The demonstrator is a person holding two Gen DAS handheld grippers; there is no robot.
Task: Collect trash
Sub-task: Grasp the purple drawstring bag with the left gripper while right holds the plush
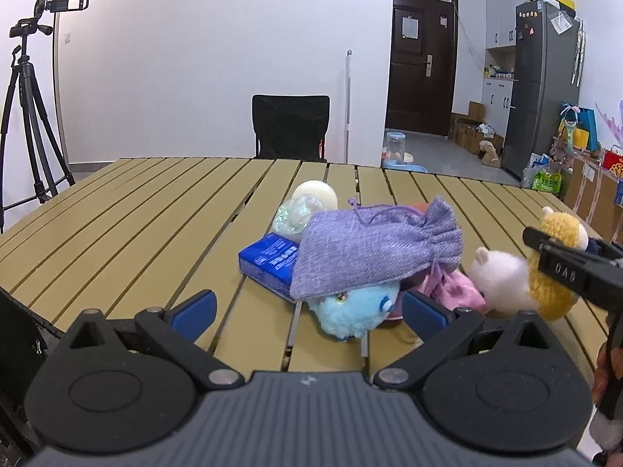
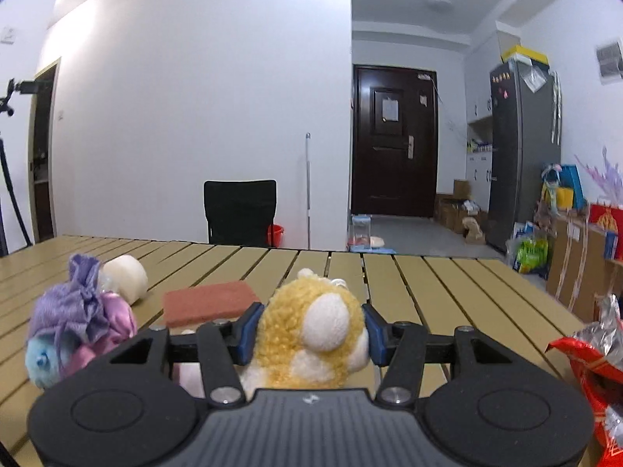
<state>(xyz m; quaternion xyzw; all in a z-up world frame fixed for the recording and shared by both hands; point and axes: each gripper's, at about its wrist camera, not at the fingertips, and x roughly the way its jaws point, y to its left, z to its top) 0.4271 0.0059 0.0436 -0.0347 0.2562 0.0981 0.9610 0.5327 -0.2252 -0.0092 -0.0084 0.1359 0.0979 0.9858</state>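
Right now the right tool [image 2: 309, 334] clamps a curly yellow-and-white plush toy [image 2: 311, 344] at the near right of the slatted tabletop [image 2: 447, 292]. Empty, the left tool [image 1: 307, 309] stands wide. White print on the blue box [image 1: 268, 258] is unreadable.

You are looking at a matt, slatted, wood-look table [image 1: 155, 210], a coarse woven cloth pouch [image 1: 370, 249], a curly yellow-and-white plush toy [image 2: 311, 334], a rough reddish sponge pad [image 2: 208, 301] and a glossy crinkled foil wrapper [image 2: 595, 346]
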